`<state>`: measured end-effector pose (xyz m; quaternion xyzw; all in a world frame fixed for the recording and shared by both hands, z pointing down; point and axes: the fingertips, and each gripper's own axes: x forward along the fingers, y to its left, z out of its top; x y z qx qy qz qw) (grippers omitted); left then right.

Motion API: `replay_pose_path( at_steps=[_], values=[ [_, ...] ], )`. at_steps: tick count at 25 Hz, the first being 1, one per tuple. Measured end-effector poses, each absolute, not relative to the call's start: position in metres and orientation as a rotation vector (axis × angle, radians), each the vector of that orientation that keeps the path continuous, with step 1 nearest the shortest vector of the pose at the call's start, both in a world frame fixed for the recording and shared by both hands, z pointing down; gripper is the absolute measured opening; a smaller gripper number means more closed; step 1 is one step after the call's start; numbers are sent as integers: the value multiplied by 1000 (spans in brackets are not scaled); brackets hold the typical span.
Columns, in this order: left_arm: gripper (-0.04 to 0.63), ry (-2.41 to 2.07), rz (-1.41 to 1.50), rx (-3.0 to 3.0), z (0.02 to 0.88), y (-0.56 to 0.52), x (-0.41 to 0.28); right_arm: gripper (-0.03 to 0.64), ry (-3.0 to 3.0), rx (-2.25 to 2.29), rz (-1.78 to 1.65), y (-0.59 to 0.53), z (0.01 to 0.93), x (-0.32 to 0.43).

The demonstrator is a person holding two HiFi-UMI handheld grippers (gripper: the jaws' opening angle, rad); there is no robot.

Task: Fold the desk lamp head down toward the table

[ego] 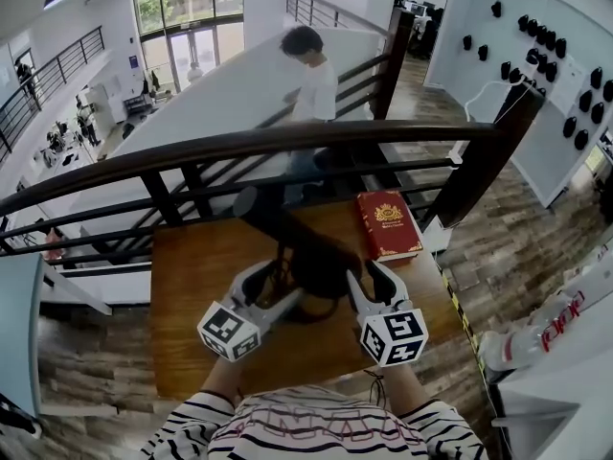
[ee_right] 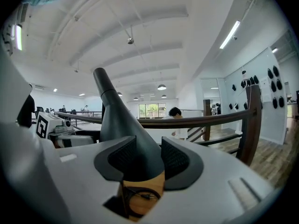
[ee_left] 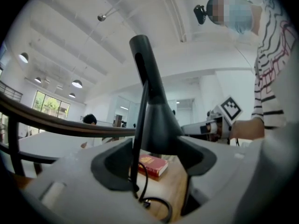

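The black desk lamp (ego: pixel 305 249) stands on the wooden table (ego: pixel 192 295), its slim head slanting up toward the railing. My left gripper (ego: pixel 273 278) is at the lamp's left side. In the left gripper view the lamp (ee_left: pixel 156 115) widens into a cone between the jaws, and the left gripper (ee_left: pixel 156 162) is open, with a thin stem (ee_left: pixel 138 143) beside its left pad. My right gripper (ego: pixel 369 276) is at the lamp's right side. In the right gripper view both pads of the right gripper (ee_right: pixel 145 160) lie against the lamp's cone (ee_right: pixel 126 129).
A red book (ego: pixel 388 223) lies at the table's far right corner. The lamp's black cable (ee_left: pixel 156 204) loops on the tabletop under the jaws. A dark wooden railing (ego: pixel 287 142) runs along the table's far edge. A person stands below it, beyond the railing.
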<state>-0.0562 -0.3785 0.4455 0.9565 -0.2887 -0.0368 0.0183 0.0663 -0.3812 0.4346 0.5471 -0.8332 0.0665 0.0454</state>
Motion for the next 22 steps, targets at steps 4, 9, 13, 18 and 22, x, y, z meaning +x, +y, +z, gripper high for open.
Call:
replay_pose_path(
  at_steps=[4, 9, 13, 18, 22],
  values=[
    [313, -883, -111, 2976, 445, -376, -56, 127, -2556, 1663, 212, -381, 437, 61],
    [321, -890, -97, 2978, 445, -369, -57, 127, -2554, 1661, 215, -377, 435, 61],
    [321, -926, -95, 2978, 443, -366, -62, 134, -2545, 1659, 214, -377, 434, 61],
    [319, -1009, -118, 2970, 441, -364, -72, 143, -2543, 1628, 220, -371, 439, 61],
    [314, -1072, -130, 2957, 439, -353, -81, 144, -2557, 1598, 231, -358, 441, 55]
  ],
)
